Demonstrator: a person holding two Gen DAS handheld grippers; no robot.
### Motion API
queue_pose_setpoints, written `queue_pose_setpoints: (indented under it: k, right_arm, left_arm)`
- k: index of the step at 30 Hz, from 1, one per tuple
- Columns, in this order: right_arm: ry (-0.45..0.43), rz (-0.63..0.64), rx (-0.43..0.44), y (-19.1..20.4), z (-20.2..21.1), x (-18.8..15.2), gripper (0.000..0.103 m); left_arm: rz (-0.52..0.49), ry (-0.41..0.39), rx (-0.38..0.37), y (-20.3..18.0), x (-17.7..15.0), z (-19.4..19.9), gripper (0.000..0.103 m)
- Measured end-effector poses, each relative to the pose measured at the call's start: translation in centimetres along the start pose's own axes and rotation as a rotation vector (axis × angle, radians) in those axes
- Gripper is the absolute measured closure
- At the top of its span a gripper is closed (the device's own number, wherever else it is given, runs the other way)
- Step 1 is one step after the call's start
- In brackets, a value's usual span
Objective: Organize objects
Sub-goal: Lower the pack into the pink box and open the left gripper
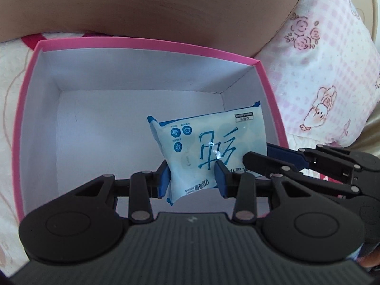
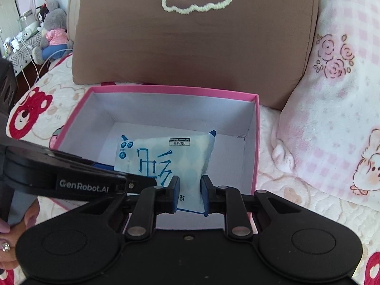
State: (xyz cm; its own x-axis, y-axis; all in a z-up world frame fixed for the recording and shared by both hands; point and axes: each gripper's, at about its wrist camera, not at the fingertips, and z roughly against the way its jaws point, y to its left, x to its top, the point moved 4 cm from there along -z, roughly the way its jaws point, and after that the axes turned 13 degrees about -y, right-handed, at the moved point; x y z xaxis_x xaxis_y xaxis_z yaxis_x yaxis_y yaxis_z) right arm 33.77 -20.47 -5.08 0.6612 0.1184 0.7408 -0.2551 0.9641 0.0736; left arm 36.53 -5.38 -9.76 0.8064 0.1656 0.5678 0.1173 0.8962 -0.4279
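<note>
A pale blue and white packet of wipes [image 1: 206,142] with blue lettering hangs over the inside of a pink box [image 1: 147,41] with white walls. Both grippers hold it by its near edge. My left gripper [image 1: 192,178] is shut on the packet's left part. Its blue pads [image 1: 163,180] press the packet from both sides. In the right wrist view my right gripper [image 2: 190,193] is shut on the same packet [image 2: 166,156], on its right near corner. The left gripper's arm [image 2: 71,178] crosses in from the left over the box [image 2: 175,90].
The box rests on a cream quilt [image 2: 54,104] with red bear prints. A brown cushion [image 2: 194,38] stands right behind the box. A pink checked pillow [image 2: 332,95] lies to the right. Plush toys [image 2: 52,33] sit far left. A person's hand [image 2: 9,239] shows at the lower left.
</note>
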Motion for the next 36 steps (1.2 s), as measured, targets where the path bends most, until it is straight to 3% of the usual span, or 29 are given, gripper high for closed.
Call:
queue_pose_setpoints:
  k: [3,9,19,33,34,36]
  right_arm:
    - [0.014,0.024,0.025,-0.1,-1.0,-0.2,0.079]
    - [0.034,0.061,0.021,0.1,-2.3,0.0,0.079]
    - [0.103,0.191,-0.079,2.0,-5.4,-0.7,0.079]
    - [0.101,0.278,-0.218,1.8,-7.4,-0.8,0.079]
    - [0.090,0.276,-0.237,1.8,-7.4,-0.8,0.078]
    - [0.080,0.285,-0.270,1.8,-7.1,-0.8,0.064]
  left_arm:
    - [-0.041,0.000,-0.001,0.4,0.4,-1.1,0.064]
    - [-0.027,0.019,0.009,1.1,0.4,-2.3,0.065]
    - [0.055,0.080,0.057,1.9,0.7,-5.5,0.065]
    - [0.115,0.098,0.061,1.7,0.3,-9.0,0.066]
    - [0.097,0.111,0.053,1.6,0.2,-9.2,0.065]
    - [0.055,0.081,0.079,1.6,0.3,-8.9,0.059]
